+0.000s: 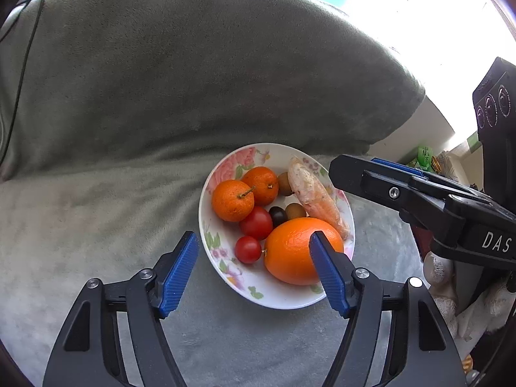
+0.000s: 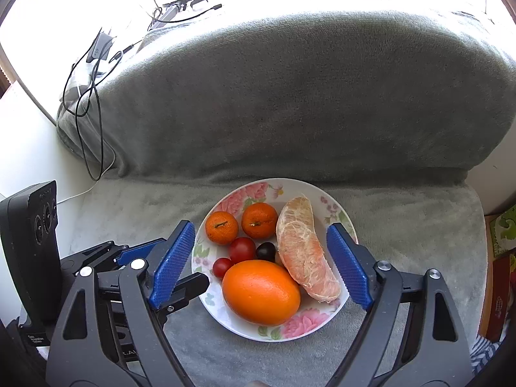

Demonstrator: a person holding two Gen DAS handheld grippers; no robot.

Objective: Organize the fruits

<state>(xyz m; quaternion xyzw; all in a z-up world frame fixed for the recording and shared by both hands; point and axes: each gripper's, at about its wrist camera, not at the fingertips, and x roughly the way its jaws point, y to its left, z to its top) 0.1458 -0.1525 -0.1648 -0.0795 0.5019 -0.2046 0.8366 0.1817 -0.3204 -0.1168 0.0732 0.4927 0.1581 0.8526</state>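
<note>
All the fruit sits together on the floral plate (image 2: 292, 330), which rests on a grey plush sofa seat (image 2: 403, 225) just in front of the backrest: a large orange (image 2: 261, 292) nearest the cameras, a peeled pomelo segment (image 2: 304, 254) along the plate's right side, two tangerines (image 2: 240, 224) at the back, two red tomatoes (image 2: 242, 250) and a dark cherry tomato (image 2: 266, 251) in the middle. Two small brownish fruits (image 1: 290, 198) show only from the left wrist view; they may be kiwi berries, though they are too small to say. The left gripper (image 1: 254, 251) hovers with its jaws spread and nothing between the pads, its right pad overlapping the orange only in line of sight. The right gripper (image 2: 261, 248) is likewise wide apart and empty, framing the plate. No loose fruit shows on the sofa, so the task looks near finished. The sensible move is to lift both grippers straight up and away, keeping the pads clear of the rim so the plate does not tip on the soft cushion.
</note>
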